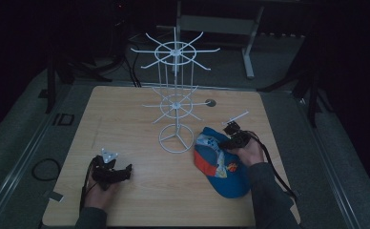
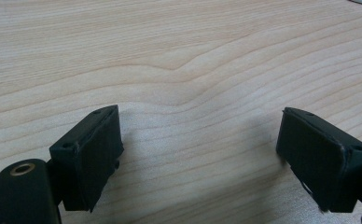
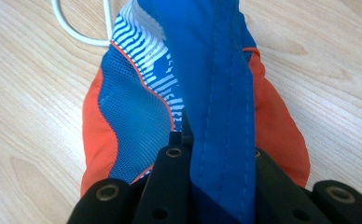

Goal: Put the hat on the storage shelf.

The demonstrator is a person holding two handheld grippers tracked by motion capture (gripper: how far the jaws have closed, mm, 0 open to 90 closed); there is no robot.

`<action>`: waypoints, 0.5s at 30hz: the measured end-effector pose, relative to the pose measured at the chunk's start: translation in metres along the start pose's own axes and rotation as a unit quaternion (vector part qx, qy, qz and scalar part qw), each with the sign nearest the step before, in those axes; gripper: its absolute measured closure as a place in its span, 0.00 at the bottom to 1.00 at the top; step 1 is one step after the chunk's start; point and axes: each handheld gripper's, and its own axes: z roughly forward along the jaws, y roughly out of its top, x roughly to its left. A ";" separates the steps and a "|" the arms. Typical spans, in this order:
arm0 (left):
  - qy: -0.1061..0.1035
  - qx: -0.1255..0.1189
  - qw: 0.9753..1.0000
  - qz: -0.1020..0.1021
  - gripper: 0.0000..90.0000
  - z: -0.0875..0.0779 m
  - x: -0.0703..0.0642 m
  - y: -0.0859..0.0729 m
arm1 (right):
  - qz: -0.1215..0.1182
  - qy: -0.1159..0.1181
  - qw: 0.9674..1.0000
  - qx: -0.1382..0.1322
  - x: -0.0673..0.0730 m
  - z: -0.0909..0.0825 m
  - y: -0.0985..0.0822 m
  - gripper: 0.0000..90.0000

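Observation:
A blue and orange cap (image 1: 223, 171) with a striped mesh panel lies on the wooden table (image 1: 149, 200) at the right, beside the foot of a white wire display rack (image 1: 176, 95). My right gripper (image 1: 231, 141) sits at the cap's far end. In the right gripper view its jaws (image 3: 216, 158) are shut on a blue fold of the cap (image 3: 137, 107). My left gripper (image 1: 126, 171) rests low on the table at the left, far from the cap. Its jaws stand wide apart (image 2: 200, 149) over bare wood, with nothing between them.
The rack's round base (image 1: 176, 138) stands mid-table, and its hooked arms spread out at two levels above. A bend of its white wire (image 3: 76, 32) lies just beyond the cap. A small round hole (image 1: 210, 102) marks the far side of the table. Black cables trail from both grippers.

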 end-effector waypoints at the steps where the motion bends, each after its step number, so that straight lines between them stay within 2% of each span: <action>1: 0.000 0.000 1.000 0.000 0.16 0.000 0.000 0.000 | -0.002 0.001 1.000 -0.003 0.000 -0.002 0.000 0.98; 9: 0.000 0.000 1.000 0.000 0.16 0.000 0.000 0.000 | -0.008 0.005 1.000 -0.028 0.003 -0.016 -0.004 0.98; 15: 0.000 0.000 1.000 0.000 0.16 0.000 0.000 0.000 | -0.014 0.001 0.999 -0.034 0.006 -0.025 -0.006 0.98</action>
